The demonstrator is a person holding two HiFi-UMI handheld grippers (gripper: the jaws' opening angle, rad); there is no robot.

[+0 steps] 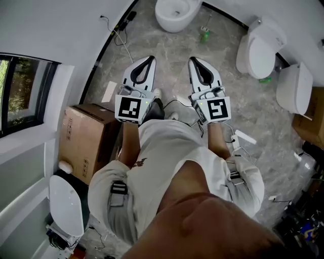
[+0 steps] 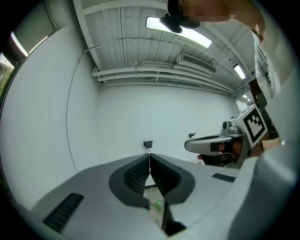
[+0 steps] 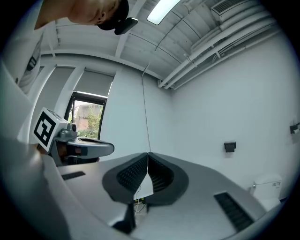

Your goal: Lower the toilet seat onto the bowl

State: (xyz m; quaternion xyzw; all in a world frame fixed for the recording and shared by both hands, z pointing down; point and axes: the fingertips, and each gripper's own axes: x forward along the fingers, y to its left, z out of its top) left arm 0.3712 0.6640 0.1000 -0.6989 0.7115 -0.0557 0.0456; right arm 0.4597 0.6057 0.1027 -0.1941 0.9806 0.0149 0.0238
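Both grippers are held close to the person's chest and point up and away over the grey stone floor. My left gripper (image 1: 147, 59) is shut with nothing in it, its ribbed pads meeting at the tips (image 2: 149, 154). My right gripper (image 1: 195, 60) is likewise shut and empty (image 3: 148, 153). Each shows in the other's view, the right gripper (image 2: 187, 146) and the left gripper (image 3: 110, 149). Several white toilets stand around. One toilet (image 1: 260, 50) at the upper right shows a white oval seat or lid; I cannot tell whether it is raised. Neither gripper is near any toilet.
A round white bowl (image 1: 174, 12) sits at the top centre, another toilet (image 1: 295, 87) at the right, one more (image 1: 66, 205) at the lower left. A cardboard box (image 1: 86, 139) stands left by a window (image 1: 23, 91). A green bottle (image 1: 204, 36) and cables lie on the floor.
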